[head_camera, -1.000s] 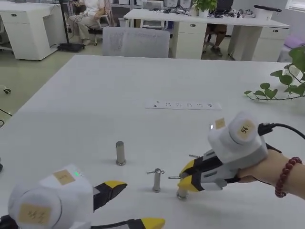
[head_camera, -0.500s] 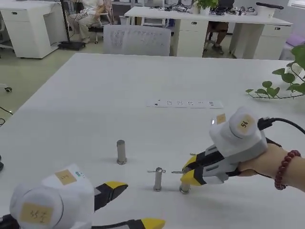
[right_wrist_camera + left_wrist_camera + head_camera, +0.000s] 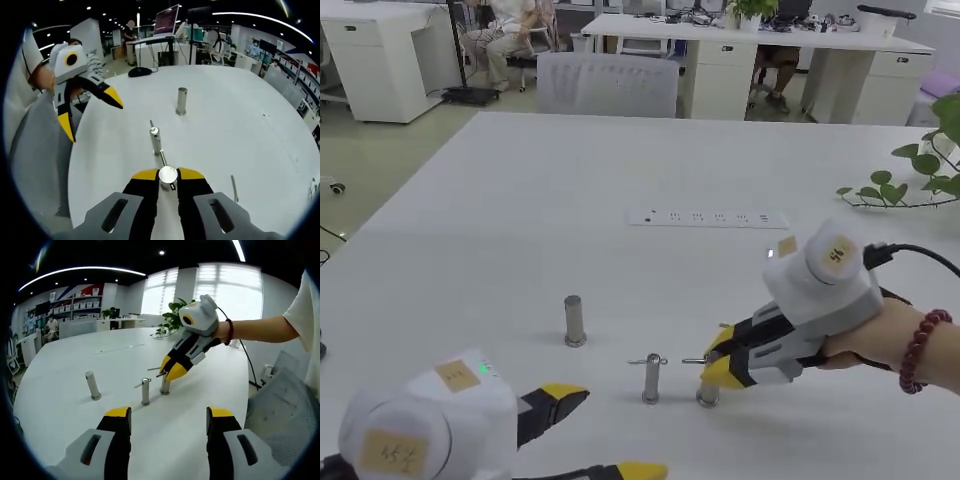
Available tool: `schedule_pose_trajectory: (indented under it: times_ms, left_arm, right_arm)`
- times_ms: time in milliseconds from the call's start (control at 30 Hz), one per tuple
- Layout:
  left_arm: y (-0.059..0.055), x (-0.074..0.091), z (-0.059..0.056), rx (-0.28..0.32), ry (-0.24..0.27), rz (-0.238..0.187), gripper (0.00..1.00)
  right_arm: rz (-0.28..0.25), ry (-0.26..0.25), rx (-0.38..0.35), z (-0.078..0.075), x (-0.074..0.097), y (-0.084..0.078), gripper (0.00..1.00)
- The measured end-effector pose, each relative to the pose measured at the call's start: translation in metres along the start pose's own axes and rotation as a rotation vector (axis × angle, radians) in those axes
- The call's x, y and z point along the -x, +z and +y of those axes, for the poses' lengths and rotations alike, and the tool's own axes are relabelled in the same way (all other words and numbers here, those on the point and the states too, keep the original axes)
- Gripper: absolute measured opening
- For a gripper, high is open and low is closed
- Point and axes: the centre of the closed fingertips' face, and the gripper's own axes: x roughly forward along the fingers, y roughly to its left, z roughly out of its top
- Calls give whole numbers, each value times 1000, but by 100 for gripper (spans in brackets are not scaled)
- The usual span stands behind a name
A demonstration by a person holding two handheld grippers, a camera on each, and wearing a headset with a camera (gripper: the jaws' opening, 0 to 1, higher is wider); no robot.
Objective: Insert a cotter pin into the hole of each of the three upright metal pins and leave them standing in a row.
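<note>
— What worries you from here?

— My right gripper (image 3: 717, 360) sits right at the head of the nearest metal pin (image 3: 707, 396). If I push sideways with the cotter pin (image 3: 693, 360) off the hole, I'd likely tip that pin, perhaps into the middle pin (image 3: 651, 380) just beside it, which already carries its cotter.

— And the grip?

— Jaws nearly closed, pinching the cotter pin, shank pointing ahead. Whether it's in the hole, I can't tell. My left gripper (image 3: 169, 415) hangs wide open and empty above the bench (image 3: 620, 180). The far pin (image 3: 574, 320) stands bare.
</note>
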Motion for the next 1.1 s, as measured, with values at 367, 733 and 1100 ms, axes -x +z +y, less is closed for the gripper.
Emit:
schedule_pose_trajectory:
  times_ms: [367,733,1100]
  left_arm:
    - [2,2,2,-1,7,-7,62]
    - [6,5,7,9,25,-17,66]
    - [9,12,10,14,37,-19,70]
  right_arm:
    - [-13,8,-73,3,-1,-2,23]
    - [-109,-1,-140,1,3,27,31]
    - [-168,-12,-141,-2,-8,55,36]
